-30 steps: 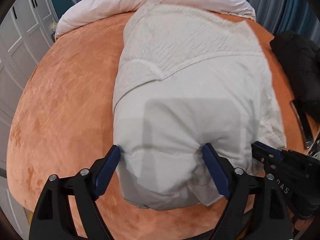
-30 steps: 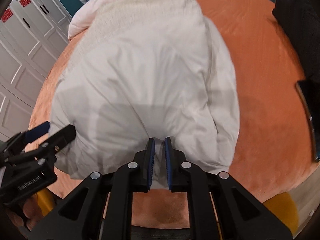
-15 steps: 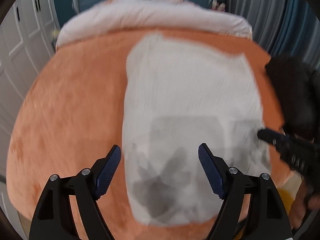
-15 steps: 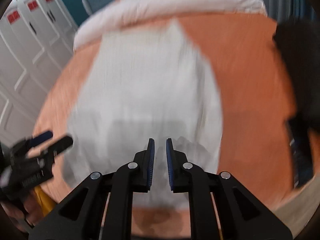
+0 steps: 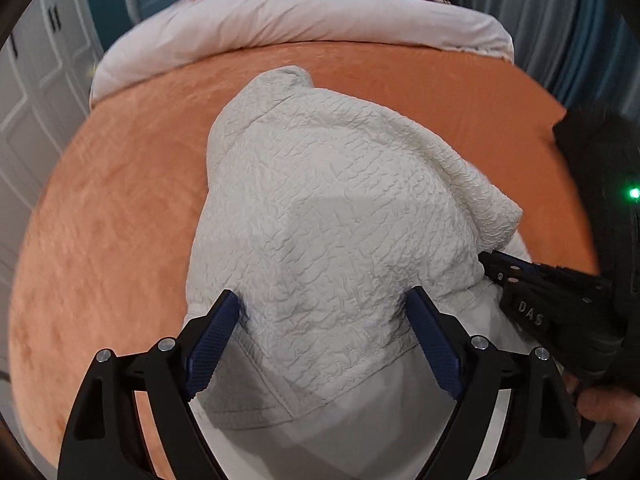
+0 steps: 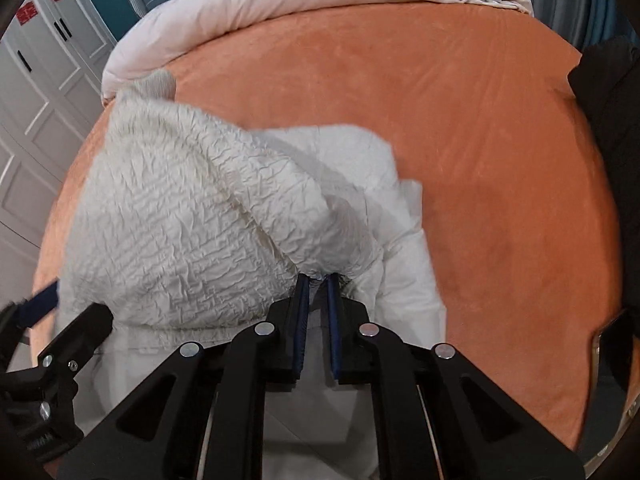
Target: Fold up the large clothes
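Observation:
A large white jacket (image 5: 320, 216) with a crinkled quilted lining lies bunched on the orange bed cover (image 5: 100, 220); it also shows in the right wrist view (image 6: 180, 232). My left gripper (image 5: 326, 336) is open, its blue pads (image 5: 212, 340) straddling the jacket's near hem. My right gripper (image 6: 316, 292) is shut on a pinch of the jacket's edge, holding it lifted. The right gripper also shows at the right of the left wrist view (image 5: 520, 276), and the left gripper at the lower left of the right wrist view (image 6: 60, 320).
A pale pink duvet (image 5: 300, 20) is rolled up along the far side of the bed. A black garment (image 6: 608, 92) lies at the bed's right edge. White wardrobe doors (image 6: 36, 72) stand on the left. Bare orange cover (image 6: 460, 120) lies right of the jacket.
The jacket has been pulled toward me and folded over, so its crinkled lining now faces up. Both grippers moved back with it; the right stayed shut, the left stayed open.

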`<state>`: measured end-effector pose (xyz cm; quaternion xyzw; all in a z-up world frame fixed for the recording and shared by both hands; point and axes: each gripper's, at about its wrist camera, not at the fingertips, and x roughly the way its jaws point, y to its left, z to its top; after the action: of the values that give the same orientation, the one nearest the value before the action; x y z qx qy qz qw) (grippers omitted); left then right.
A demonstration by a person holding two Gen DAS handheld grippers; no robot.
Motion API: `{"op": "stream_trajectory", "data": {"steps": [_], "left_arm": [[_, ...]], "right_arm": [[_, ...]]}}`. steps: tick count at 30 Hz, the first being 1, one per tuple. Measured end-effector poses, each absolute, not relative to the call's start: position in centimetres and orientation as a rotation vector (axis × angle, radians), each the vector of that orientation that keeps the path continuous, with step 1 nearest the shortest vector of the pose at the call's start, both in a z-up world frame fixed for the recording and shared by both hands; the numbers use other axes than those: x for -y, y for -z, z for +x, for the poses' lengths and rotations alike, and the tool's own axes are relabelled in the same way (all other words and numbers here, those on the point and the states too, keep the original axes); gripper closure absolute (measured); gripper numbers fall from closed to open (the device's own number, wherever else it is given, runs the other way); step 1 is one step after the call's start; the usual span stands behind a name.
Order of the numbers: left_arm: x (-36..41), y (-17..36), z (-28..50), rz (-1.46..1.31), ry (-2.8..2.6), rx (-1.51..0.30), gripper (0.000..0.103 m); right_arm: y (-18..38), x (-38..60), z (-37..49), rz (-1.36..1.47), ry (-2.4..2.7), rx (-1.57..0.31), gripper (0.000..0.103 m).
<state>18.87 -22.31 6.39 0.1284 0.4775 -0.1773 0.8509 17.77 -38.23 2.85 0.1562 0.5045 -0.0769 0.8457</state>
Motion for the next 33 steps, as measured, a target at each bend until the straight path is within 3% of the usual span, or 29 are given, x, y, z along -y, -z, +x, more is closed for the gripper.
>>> {"op": "stream_trajectory", "data": {"steps": [6,13,16,22,33], "left_arm": [[22.0,-5.7,19.1,0.263,0.373,-1.009,0.017],[21.6,-5.7,19.5,0.236,0.375,-1.018,0.015],[21.7,-5.8,19.3,0.243,0.371,-1.014,0.015],[22.8,-5.2,18.8,0.291,0.341,-0.990,0.015],[22.0,-6.8,17.7,0.251,0.317,-1.000,0.016]], "right_arm": [[-2.5,37.8,18.5,0.329,0.130,-1.067,0.097],[-7.4,39.9,17.2,0.471,0.086,-1.067,0.092],[-5.0,39.5,17.8,0.436,0.078,-1.146,0.094],[-2.4,37.4,17.7,0.444,0.090,-1.125,0.095],[-4.5,38.9,16.6,0.482,0.105,-1.092,0.093]]}}
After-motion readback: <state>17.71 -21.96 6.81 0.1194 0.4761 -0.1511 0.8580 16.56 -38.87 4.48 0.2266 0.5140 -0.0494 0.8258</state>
